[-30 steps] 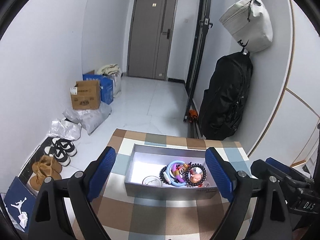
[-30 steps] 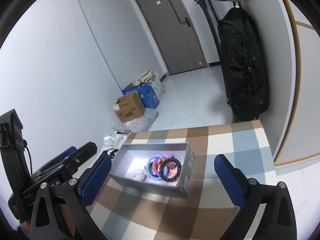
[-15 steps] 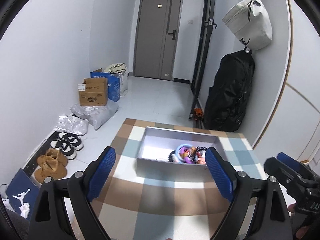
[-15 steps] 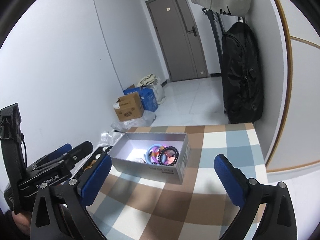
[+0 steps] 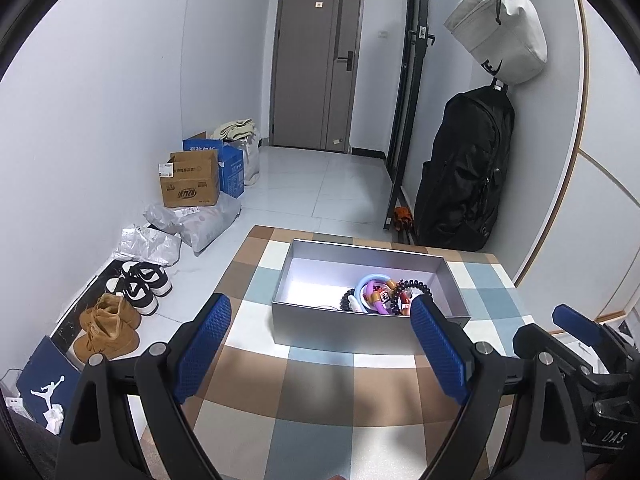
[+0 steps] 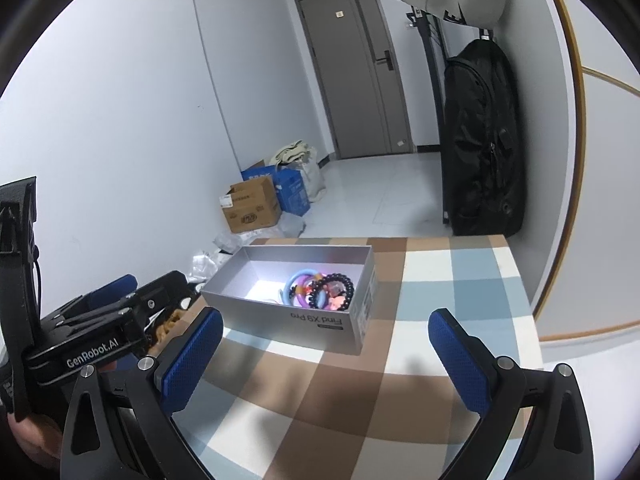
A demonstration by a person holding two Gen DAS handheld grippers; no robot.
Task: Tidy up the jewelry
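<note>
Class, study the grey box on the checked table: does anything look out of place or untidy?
Yes. The bracelets lie tangled in one heap at one end of the grey box, overlapping, not sorted. Nothing looks spilled or broken.

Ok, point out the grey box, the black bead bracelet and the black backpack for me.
grey box (image 6: 304,322): right wrist view, on its printed near wall.
black bead bracelet (image 6: 347,285): right wrist view, on the beads at its right side.
black backpack (image 5: 464,168): left wrist view, on the middle of its front.
</note>
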